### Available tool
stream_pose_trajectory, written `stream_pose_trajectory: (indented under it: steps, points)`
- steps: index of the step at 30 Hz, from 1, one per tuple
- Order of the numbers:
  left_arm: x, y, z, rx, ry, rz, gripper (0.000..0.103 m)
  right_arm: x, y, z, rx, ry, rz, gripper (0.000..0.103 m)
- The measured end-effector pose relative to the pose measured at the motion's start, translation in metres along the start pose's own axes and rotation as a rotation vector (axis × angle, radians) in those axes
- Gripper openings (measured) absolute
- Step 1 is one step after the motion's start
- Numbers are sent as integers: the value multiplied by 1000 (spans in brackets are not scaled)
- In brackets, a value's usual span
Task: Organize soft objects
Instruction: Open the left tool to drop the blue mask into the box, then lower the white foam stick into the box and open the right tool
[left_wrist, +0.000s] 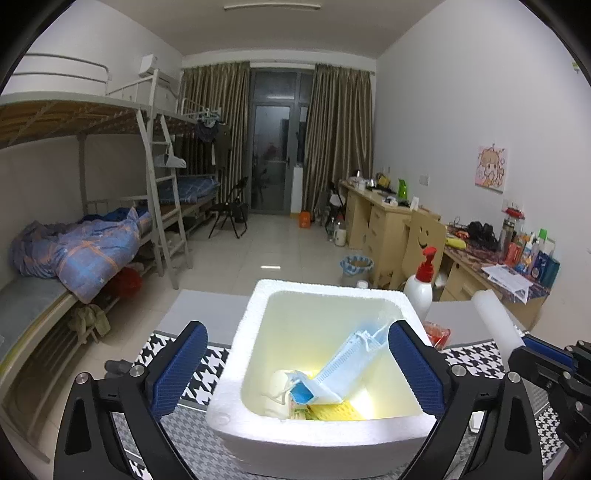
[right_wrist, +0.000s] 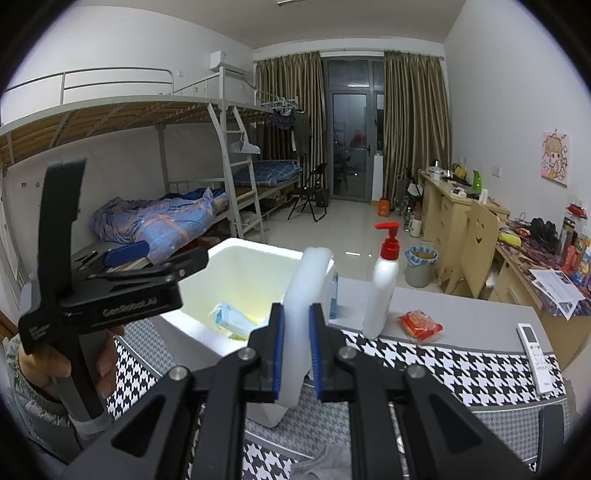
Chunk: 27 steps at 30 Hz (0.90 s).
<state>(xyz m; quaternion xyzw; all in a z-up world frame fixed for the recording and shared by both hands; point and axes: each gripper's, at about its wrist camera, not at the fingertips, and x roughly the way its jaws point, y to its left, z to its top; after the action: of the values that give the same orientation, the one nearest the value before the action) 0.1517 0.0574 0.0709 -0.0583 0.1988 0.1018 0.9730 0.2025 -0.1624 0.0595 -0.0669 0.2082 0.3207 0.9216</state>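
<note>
A white foam box stands on the houndstooth cloth. Inside it a light blue face mask leans from the floor toward the right wall, over a yellow item and a white one. My left gripper is open wide above the box; the mask's upper end lies beside its right pad, not pinched. My right gripper is shut on a white foam strip, held upright just right of the box. That strip also shows at the right of the left wrist view.
A white pump bottle with a red top and a red packet sit on the grey table behind the cloth. A white remote lies at the right. A grey rag lies near the front. A hand holds the left gripper.
</note>
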Motion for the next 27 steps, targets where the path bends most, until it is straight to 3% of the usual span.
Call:
stream_pose_trajectory:
  steps: [27]
  points:
    - [-15,29,-11,13,-37,59,102,29,19,18,-8,15,65,16]
